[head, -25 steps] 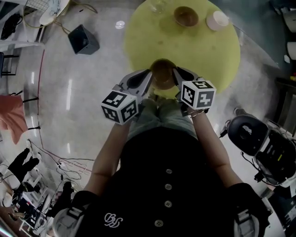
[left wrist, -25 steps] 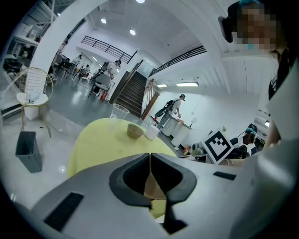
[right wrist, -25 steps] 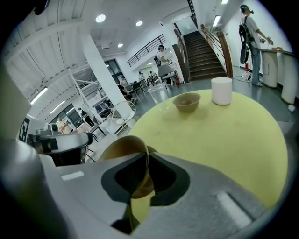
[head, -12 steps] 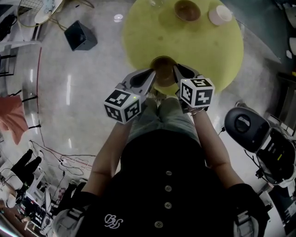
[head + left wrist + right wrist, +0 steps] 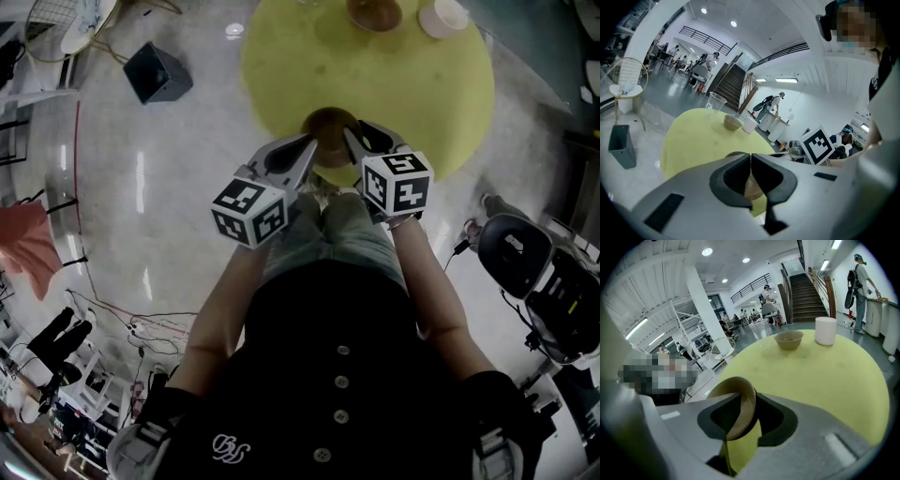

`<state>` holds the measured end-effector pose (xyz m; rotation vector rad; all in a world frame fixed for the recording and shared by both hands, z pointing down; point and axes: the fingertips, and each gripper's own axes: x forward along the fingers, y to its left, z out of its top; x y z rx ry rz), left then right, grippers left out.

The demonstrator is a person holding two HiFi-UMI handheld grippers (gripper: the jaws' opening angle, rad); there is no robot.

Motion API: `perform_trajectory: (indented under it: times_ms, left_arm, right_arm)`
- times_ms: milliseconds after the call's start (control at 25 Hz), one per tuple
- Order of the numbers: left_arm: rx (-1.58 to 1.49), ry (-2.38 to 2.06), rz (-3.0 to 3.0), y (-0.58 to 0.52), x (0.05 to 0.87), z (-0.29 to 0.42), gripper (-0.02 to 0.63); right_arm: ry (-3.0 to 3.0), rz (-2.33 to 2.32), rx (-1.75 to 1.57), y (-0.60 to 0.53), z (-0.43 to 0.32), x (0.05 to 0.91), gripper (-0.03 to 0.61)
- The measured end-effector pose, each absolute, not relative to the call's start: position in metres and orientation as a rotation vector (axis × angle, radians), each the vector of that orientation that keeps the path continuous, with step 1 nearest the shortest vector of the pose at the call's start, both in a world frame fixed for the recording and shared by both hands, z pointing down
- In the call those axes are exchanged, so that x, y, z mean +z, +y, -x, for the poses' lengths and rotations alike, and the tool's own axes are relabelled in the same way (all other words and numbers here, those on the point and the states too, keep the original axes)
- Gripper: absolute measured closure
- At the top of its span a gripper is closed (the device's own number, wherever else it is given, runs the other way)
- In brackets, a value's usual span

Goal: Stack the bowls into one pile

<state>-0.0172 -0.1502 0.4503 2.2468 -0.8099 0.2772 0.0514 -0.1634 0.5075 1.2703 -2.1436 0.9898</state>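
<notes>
**Right gripper (image 5: 748, 393) slack round the brown bowl (image 5: 743, 413), left gripper (image 5: 751, 157) pinched on it**

On my feed the right gripper is partly open. Its jaws have just been opening, and the brown bowl's rim stands between them. The right-hand pad is clear of the bowl wall. The other pad sits close against it, and I can't tell if it touches. The pads aren't pressing.

The left gripper is closed down to a thin slit, with its tips nearly meeting. The bowl's pale surface shows in the gap behind the tips, and its dark rim shows just over one jaw. I read that as clamped on the rim, on the side opposite the right gripper.

The brown bowl is at the near edge of the round yellow desk (image 5: 422, 103), between the two grippers. In the right gripper view it is tipped steeply, not flat.

On the far side of the desk a second bowl (image 5: 789, 340) sits upright. A white cup (image 5: 826, 331) is just beside it and a clear glass (image 5: 715, 101) is near it on the other side. All three are well apart from the held bowl.

A grey bin (image 5: 155, 73) stands on the floor beside the desk.
</notes>
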Motion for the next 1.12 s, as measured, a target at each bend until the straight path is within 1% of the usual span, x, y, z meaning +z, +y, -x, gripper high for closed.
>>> perform_trajectory:
  times_ms: [240, 800, 1120]
  left_arm:
    - [0.267, -0.782, -2.271, -0.155, 0.443, 0.017, 0.594]
    - [0.240, -0.749, -2.345, -0.179, 0.422, 0.016, 0.594]
    - [0.195, -0.819, -2.345, -0.215, 0.416, -0.007, 0.594]
  right_arm:
    - [-2.127, -1.331, 0.984, -0.161, -0.052, 0.501, 0.419]
    - [-2.110, -1.526, 0.957, -0.194, -0.075, 0.475, 0.417]
    - [-2.165, -1.573, 0.941, -0.240, -0.109, 0.460, 0.424]
